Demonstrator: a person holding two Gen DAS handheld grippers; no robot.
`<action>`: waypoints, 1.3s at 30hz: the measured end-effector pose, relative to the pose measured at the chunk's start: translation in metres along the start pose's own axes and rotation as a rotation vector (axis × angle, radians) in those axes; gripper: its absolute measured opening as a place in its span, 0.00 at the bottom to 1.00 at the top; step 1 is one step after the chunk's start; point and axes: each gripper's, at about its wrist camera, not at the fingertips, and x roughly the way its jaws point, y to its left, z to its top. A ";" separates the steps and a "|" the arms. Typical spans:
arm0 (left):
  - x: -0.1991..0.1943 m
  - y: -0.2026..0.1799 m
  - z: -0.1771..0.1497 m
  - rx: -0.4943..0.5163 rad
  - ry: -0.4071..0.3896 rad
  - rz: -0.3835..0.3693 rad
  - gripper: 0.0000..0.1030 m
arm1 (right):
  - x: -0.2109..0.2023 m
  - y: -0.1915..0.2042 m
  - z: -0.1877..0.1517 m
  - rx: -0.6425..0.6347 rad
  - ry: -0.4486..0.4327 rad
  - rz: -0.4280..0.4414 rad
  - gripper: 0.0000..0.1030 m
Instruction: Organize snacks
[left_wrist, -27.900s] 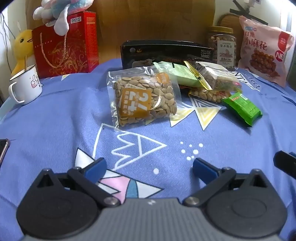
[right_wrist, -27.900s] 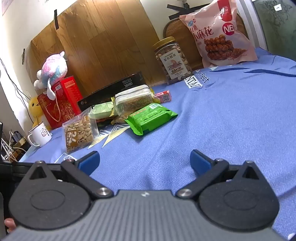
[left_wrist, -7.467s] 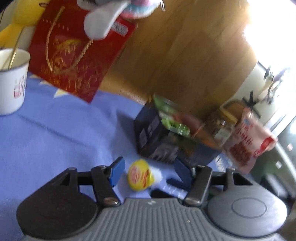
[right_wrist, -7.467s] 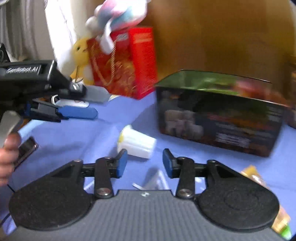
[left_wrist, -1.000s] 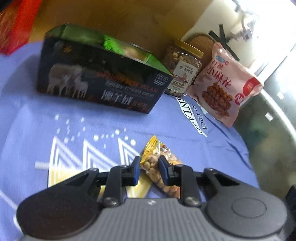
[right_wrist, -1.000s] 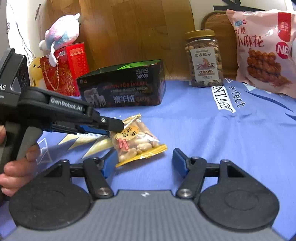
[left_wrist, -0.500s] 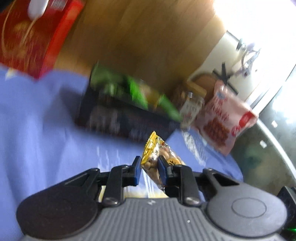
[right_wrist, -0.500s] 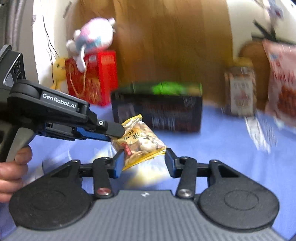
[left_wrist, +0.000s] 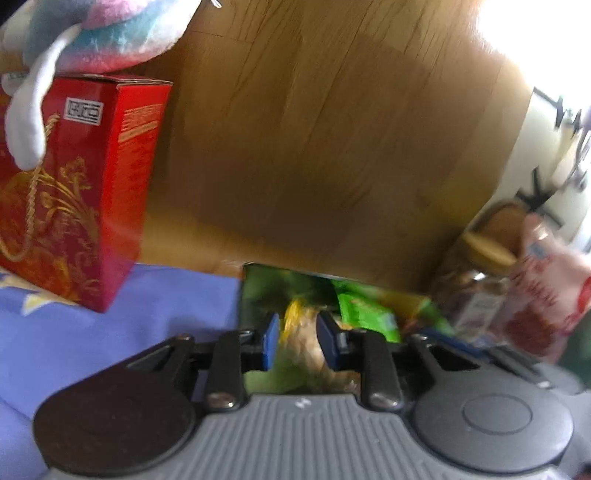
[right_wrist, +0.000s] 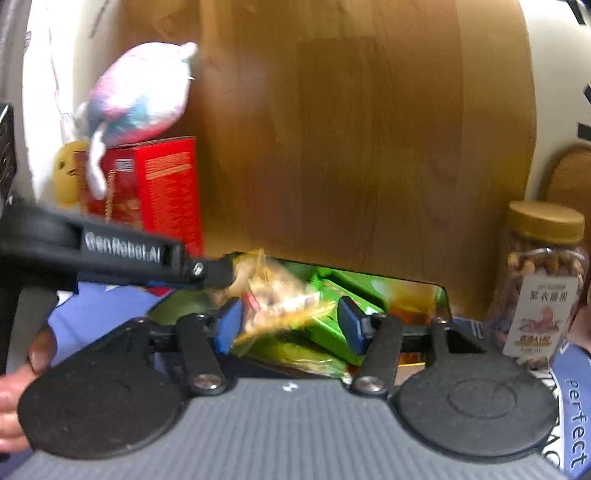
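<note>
A clear packet of peanuts with yellow ends hangs over the open black box. My left gripper is pinching it, and its jaws are easing apart with the packet still between the pads. In the right wrist view the left gripper reaches in from the left and holds the packet above the box. My right gripper sits just below the packet. Its jaws are opening and its pads stand clear of the wrapper. Green snack packets lie inside the box.
Left of the box a red gift bag stands with a plush toy on top. A nut jar and a pink snack bag stand to the right. A wooden board backs the box, and a hand grips the left handle.
The packet has been lifted off the blue cloth and carried up and forward over the box. Both grippers moved toward the box together, and the right jaws narrowed and then widened.
</note>
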 end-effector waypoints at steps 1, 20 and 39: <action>-0.005 -0.001 -0.002 0.003 -0.016 -0.007 0.24 | -0.008 -0.003 -0.002 0.028 -0.017 0.011 0.57; -0.123 -0.082 -0.125 0.219 0.014 0.120 0.50 | -0.179 -0.029 -0.118 0.528 -0.022 -0.016 0.64; -0.167 -0.097 -0.157 0.310 -0.040 0.275 1.00 | -0.223 -0.001 -0.128 0.549 -0.078 0.006 0.91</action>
